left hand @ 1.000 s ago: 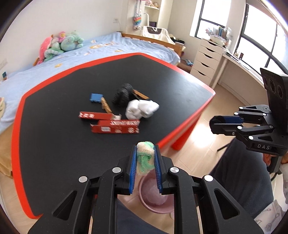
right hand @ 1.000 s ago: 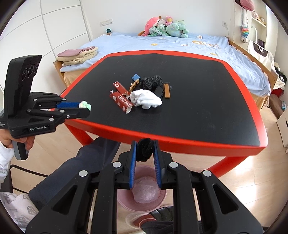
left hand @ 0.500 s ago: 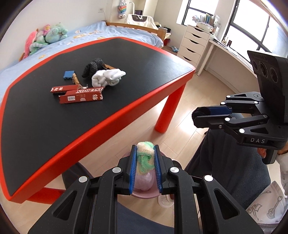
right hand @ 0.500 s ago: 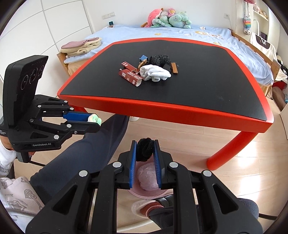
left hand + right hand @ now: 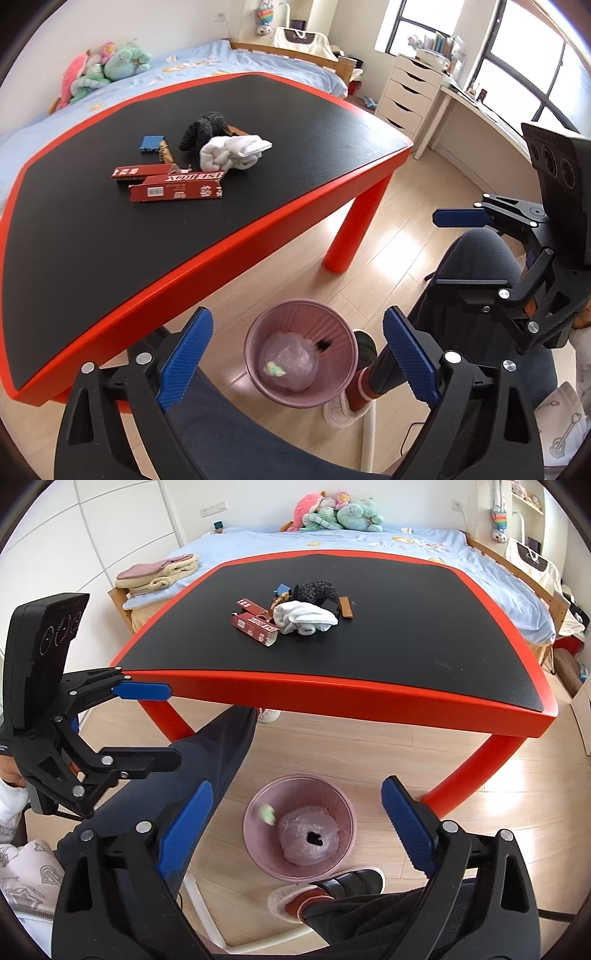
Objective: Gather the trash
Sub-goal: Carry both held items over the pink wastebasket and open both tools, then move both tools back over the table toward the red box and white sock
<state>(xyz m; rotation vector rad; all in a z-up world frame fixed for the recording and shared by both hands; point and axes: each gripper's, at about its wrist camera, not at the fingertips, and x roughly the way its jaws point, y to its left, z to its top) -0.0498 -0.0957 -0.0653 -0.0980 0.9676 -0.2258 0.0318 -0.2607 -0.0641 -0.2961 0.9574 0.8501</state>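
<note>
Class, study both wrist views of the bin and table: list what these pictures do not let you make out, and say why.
- Green scrap in the bin: blurred in the right view, small in the left; material unclear.
- Black scrap: a dark blot in both views; identity unclear.
- Brown piece: left view, mostly hidden behind the dark cloth.
- Box print: too small to read fully.

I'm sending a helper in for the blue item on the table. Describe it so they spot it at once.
Go to the red-edged black table; the clutter sits in one cluster near its middle. On the cluster's bed side lies the blue block, small, flat and rectangular, behind the red boxes and beside the black cloth. It is the only blue thing on the table.
</note>
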